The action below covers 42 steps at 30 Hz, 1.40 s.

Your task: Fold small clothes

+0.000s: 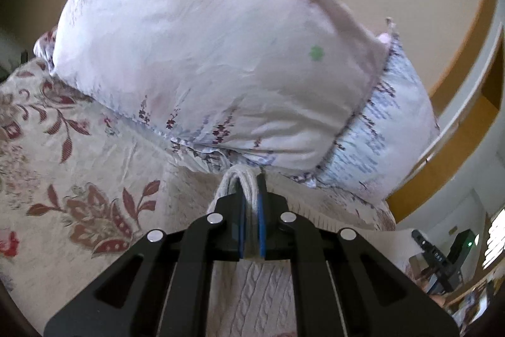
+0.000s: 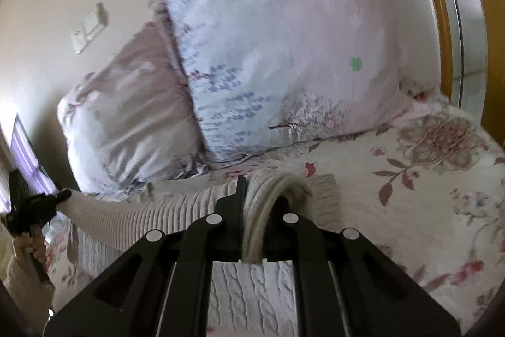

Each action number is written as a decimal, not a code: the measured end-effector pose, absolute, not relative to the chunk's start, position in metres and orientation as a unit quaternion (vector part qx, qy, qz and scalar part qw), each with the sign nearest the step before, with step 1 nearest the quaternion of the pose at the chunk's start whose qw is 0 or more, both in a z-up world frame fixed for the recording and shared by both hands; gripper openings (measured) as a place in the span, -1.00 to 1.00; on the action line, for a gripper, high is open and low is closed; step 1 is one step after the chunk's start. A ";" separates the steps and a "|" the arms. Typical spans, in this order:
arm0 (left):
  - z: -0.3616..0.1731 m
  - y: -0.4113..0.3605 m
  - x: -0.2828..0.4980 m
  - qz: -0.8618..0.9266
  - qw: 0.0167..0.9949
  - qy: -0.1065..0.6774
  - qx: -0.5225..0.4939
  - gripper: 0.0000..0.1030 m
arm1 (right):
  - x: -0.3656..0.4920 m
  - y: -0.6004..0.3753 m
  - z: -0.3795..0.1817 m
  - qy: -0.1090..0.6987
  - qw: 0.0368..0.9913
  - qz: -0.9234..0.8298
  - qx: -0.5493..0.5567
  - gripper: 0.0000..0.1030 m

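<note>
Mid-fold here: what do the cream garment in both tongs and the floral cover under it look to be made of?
The cream cable-patterned garment looks like chunky knit yarn, wool or acrylic: ribbing and cable braids show, matte finish. Both the left tongs and the right tongs pinch thick bunched folds of it. The floral bed cover looks like woven fabric, perhaps quilted: crinkled surface with a slight sheen.

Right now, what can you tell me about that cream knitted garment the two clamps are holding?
The cream sweater is a cable-knit and ribbed woolly piece. It is pinched in a doubled-over bunch by the right gripper and also by the left gripper, so it hangs stretched between them, with more of it lying below on the floral bedspread, just in front of the pillows.
</note>
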State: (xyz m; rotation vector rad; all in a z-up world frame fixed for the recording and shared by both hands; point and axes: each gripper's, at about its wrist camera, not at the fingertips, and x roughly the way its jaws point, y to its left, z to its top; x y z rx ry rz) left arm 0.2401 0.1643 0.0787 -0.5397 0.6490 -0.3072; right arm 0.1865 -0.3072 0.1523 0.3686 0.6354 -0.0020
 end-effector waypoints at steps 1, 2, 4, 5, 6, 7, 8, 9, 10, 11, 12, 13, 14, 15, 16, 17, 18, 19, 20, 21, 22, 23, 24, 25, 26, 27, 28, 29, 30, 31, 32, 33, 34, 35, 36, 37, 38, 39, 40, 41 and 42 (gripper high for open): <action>0.072 0.164 0.248 -0.146 0.898 0.318 -0.268 -0.89 | 0.193 -0.310 0.146 0.316 0.930 -0.004 0.186 -0.85; 0.066 0.163 0.255 -0.142 0.895 0.324 -0.272 -0.89 | 0.199 -0.311 0.139 0.322 0.927 -0.007 0.191 -0.85; 0.050 0.161 0.271 -0.132 0.888 0.343 -0.278 -0.89 | 0.218 -0.318 0.115 0.356 0.911 -0.018 0.207 -0.85; 0.038 0.160 0.280 -0.126 0.881 0.356 -0.283 -0.89 | 0.224 -0.320 0.105 0.373 0.903 -0.021 0.214 -0.85; 0.030 0.160 0.285 -0.121 0.876 0.368 -0.288 -0.89 | 0.228 -0.321 0.097 0.385 0.896 -0.024 0.220 -0.85; 0.021 0.160 0.289 -0.118 0.869 0.379 -0.295 -0.88 | 0.232 -0.324 0.087 0.402 0.886 -0.027 0.231 -0.85; 0.012 0.162 0.293 -0.118 0.860 0.388 -0.310 -0.88 | 0.234 -0.326 0.082 0.409 0.880 -0.027 0.240 -0.85; 0.008 0.164 0.295 -0.119 0.854 0.392 -0.320 -0.88 | 0.235 -0.329 0.076 0.414 0.874 -0.026 0.252 -0.85; 0.006 0.166 0.295 -0.121 0.850 0.393 -0.329 -0.88 | 0.235 -0.331 0.074 0.414 0.871 -0.023 0.264 -0.85; 0.004 0.168 0.297 -0.124 0.845 0.395 -0.340 -0.87 | 0.236 -0.333 0.074 0.414 0.868 -0.021 0.271 -0.84; 0.003 0.170 0.299 -0.126 0.841 0.396 -0.347 -0.86 | 0.237 -0.336 0.073 0.414 0.864 -0.016 0.285 -0.84; 0.002 0.171 0.302 -0.127 0.836 0.398 -0.356 -0.85 | 0.240 -0.339 0.073 0.413 0.859 -0.013 0.302 -0.81; 0.000 0.172 0.306 -0.129 0.828 0.400 -0.370 -0.78 | 0.244 -0.342 0.072 0.413 0.854 -0.010 0.317 -0.72; 0.000 0.172 0.307 -0.130 0.824 0.400 -0.378 -0.71 | 0.250 -0.347 0.070 0.413 0.842 -0.004 0.346 -0.62; -0.001 0.172 0.309 -0.132 0.820 0.398 -0.390 -0.51 | 0.255 -0.350 0.069 0.410 0.836 -0.002 0.363 -0.35; -0.001 0.173 0.312 -0.137 0.817 0.390 -0.403 -0.30 | 0.260 -0.354 0.067 0.400 0.830 0.004 0.389 -0.16; 0.002 0.173 0.314 -0.139 0.817 0.380 -0.411 -0.21 | 0.265 -0.356 0.068 0.394 0.827 0.007 0.400 -0.14; 0.005 0.174 0.314 -0.136 0.821 0.370 -0.414 -0.07 | 0.269 -0.358 0.068 0.391 0.826 0.001 0.406 -0.12; 0.008 0.175 0.313 -0.133 0.823 0.363 -0.416 0.02 | 0.271 -0.359 0.069 0.389 0.827 -0.005 0.407 -0.11; 0.012 0.176 0.312 -0.132 0.825 0.357 -0.417 0.05 | 0.271 -0.359 0.072 0.386 0.828 -0.007 0.406 -0.11; 0.016 0.179 0.309 -0.133 0.826 0.353 -0.419 0.06 | 0.269 -0.359 0.076 0.384 0.830 -0.010 0.405 -0.11; 0.021 0.182 0.305 -0.137 0.828 0.349 -0.417 0.07 | 0.265 -0.360 0.080 0.381 0.833 -0.011 0.401 -0.11; 0.025 0.183 0.301 -0.138 0.832 0.347 -0.410 0.07 | 0.260 -0.358 0.087 0.376 0.841 -0.010 0.390 -0.10; 0.028 0.185 0.297 -0.136 0.836 0.347 -0.402 0.07 | 0.255 -0.357 0.094 0.374 0.848 -0.015 0.374 -0.11; 0.033 0.187 0.290 -0.130 0.845 0.349 -0.382 0.07 | 0.250 -0.356 0.099 0.372 0.856 -0.020 0.359 -0.11; 0.035 0.187 0.286 -0.126 0.851 0.352 -0.370 0.07 | 0.242 -0.356 0.106 0.371 0.864 -0.025 0.339 -0.11; 0.037 0.187 0.280 -0.122 0.856 0.354 -0.355 0.07 | 0.236 -0.356 0.110 0.373 0.869 -0.031 0.323 -0.11; 0.039 0.186 0.272 -0.120 0.863 0.358 -0.336 0.07 | 0.229 -0.355 0.112 0.376 0.873 -0.036 0.307 -0.11; 0.039 0.185 0.266 -0.120 0.867 0.361 -0.323 0.07 | 0.222 -0.354 0.114 0.380 0.877 -0.037 0.292 -0.11; 0.039 0.185 0.260 -0.119 0.870 0.366 -0.309 0.07 | 0.217 -0.353 0.114 0.386 0.878 -0.037 0.280 -0.11; 0.038 0.185 0.254 -0.118 0.872 0.369 -0.300 0.07 | 0.212 -0.352 0.113 0.393 0.879 -0.038 0.268 -0.11; 0.036 0.182 0.246 -0.117 0.875 0.373 -0.287 0.06 | 0.206 -0.350 0.111 0.401 0.879 -0.038 0.256 -0.11; 0.035 0.181 0.243 -0.116 0.876 0.376 -0.281 0.05 | 0.201 -0.348 0.109 0.408 0.878 -0.036 0.247 -0.11; 0.033 0.179 0.237 -0.116 0.877 0.381 -0.270 0.04 | 0.198 -0.346 0.107 0.415 0.878 -0.036 0.238 -0.11; 0.031 0.179 0.234 -0.116 0.877 0.383 -0.264 0.00 | 0.195 -0.343 0.103 0.423 0.876 -0.036 0.228 -0.11; 0.029 0.177 0.230 -0.117 0.878 0.387 -0.256 -0.02 | 0.192 -0.341 0.100 0.428 0.875 -0.036 0.222 -0.12; 0.027 0.174 0.228 -0.117 0.879 0.388 -0.253 -0.03 | 0.189 -0.339 0.096 0.435 0.874 -0.038 0.216 -0.12; 0.024 0.173 0.226 -0.116 0.878 0.390 -0.251 -0.04 | 0.188 -0.337 0.094 0.438 0.873 -0.039 0.212 -0.12; 0.021 0.172 0.224 -0.116 0.877 0.394 -0.250 -0.07 | 0.187 -0.336 0.091 0.441 0.872 -0.041 0.209 -0.15; 0.019 0.171 0.224 -0.116 0.876 0.397 -0.250 -0.14 | 0.186 -0.334 0.089 0.444 0.871 -0.042 0.205 -0.24; 0.016 0.170 0.223 -0.117 0.874 0.401 -0.250 -0.18 | 0.185 -0.332 0.086 0.450 0.870 -0.041 0.199 -0.30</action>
